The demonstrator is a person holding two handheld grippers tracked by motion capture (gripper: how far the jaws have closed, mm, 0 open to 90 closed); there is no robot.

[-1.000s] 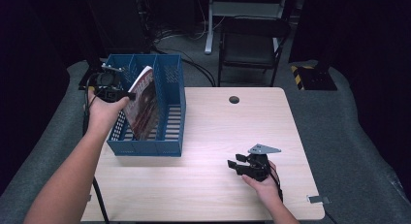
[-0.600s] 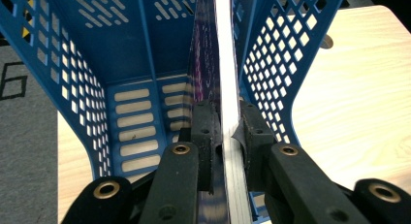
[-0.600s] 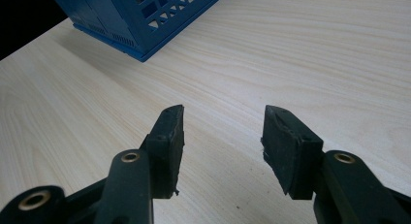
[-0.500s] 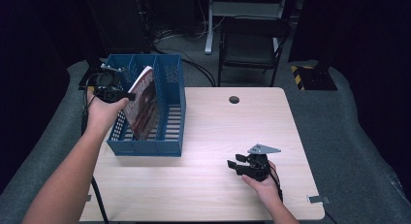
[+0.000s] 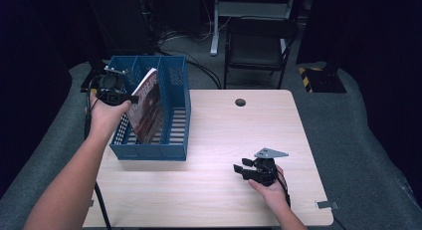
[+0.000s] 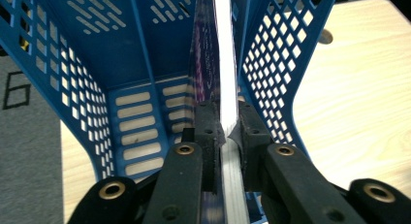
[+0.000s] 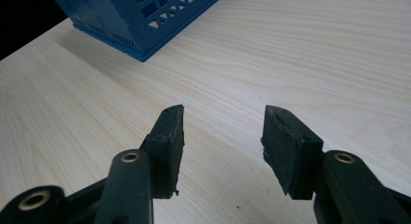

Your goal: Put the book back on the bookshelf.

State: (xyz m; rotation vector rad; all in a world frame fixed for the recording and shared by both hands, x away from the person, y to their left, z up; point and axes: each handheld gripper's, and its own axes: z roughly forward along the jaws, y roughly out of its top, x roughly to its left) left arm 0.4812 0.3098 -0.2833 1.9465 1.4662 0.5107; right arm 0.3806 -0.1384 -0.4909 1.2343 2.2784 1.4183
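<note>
High view: left gripper (image 5: 133, 98) raised over the blue basket (image 5: 171, 153) at the far left of the tabletop (image 5: 219, 140), fingers clamped on the upper edge of a book (image 5: 148, 110). Book standing on edge inside the basket, leaning, red-and-white cover facing right, in the compartment left of the basket's right-hand divider. Left gripper view: fingers (image 6: 208, 132) pressed tight on either side of the book's white page block (image 6: 224, 64), dark cover on the left face, blue perforated walls rising close on both sides, slotted basket floor below. Right gripper (image 5: 240, 169) low on the near right part of the tabletop, well apart from the basket, held in a hand with a grey three-cornered plate on top. Right gripper view: fingers (image 7: 169, 136) spread wide with nothing between them, bare pale wood underneath, a corner of the basket (image 7: 140, 20) at upper left.
</note>
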